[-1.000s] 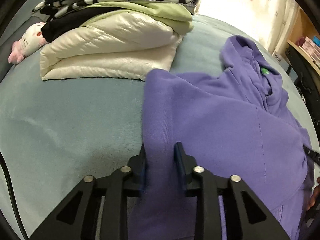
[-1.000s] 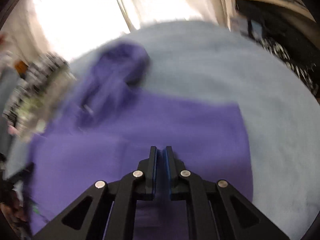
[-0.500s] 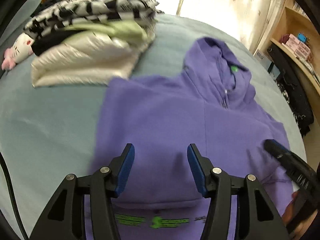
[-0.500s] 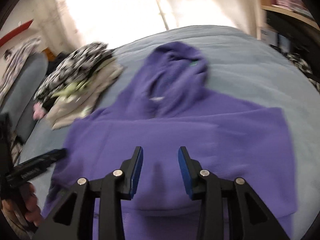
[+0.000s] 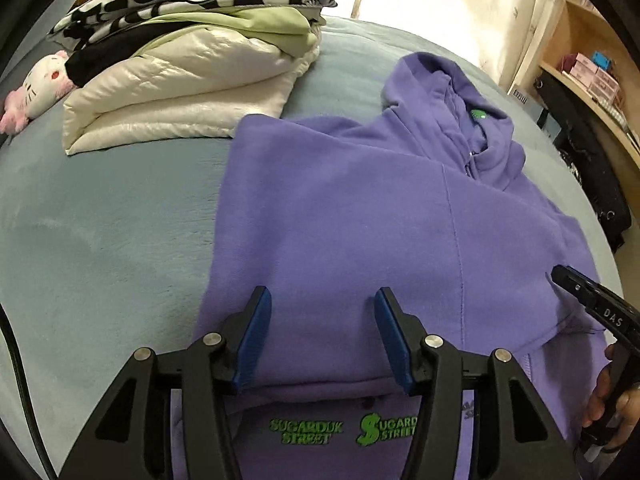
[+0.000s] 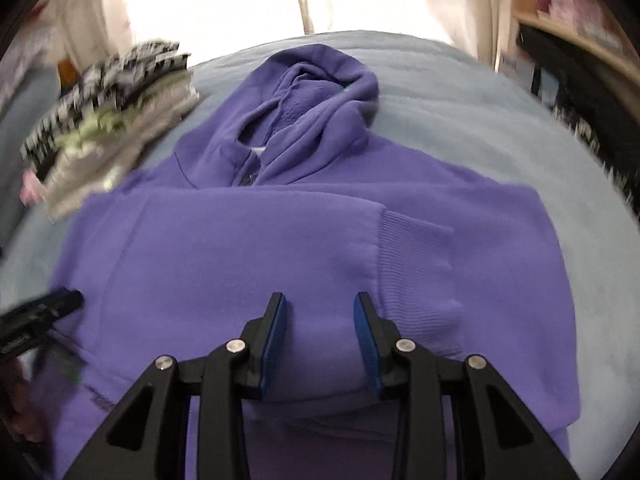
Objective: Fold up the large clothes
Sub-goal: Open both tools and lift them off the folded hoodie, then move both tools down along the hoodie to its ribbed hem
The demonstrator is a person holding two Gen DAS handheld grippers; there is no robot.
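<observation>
- Hovering over the purple hoodie (image 5: 360, 216), which lies spread on the blue-grey bed cover (image 5: 100, 240), hood toward the curtains, both sleeves folded across the chest.
- Left gripper (image 5: 322, 336): jaws about half apart, nothing pinched; fabric lies below them, not between the pads.
- Right gripper (image 6: 320, 344): jaws narrower and closing slightly, also empty; the ribbed cuff (image 6: 416, 256) of the upper sleeve sits just beyond its right finger.
- Judged step: sleeves look done, so the bottom-to-hood fold looks next.
- To do it well: take the lower edge near each side, both layers in each grip, lift evenly and lay it level so the sleeves stay flat and the sides stay square.
- Risk: catching one layer only drags the front and shifts a sleeve.
- Containers: none in view; finished pile of folded clothes (image 5: 192, 52) sits beside the hoodie's shoulder, a plush toy (image 5: 36, 84) at its far side.
</observation>
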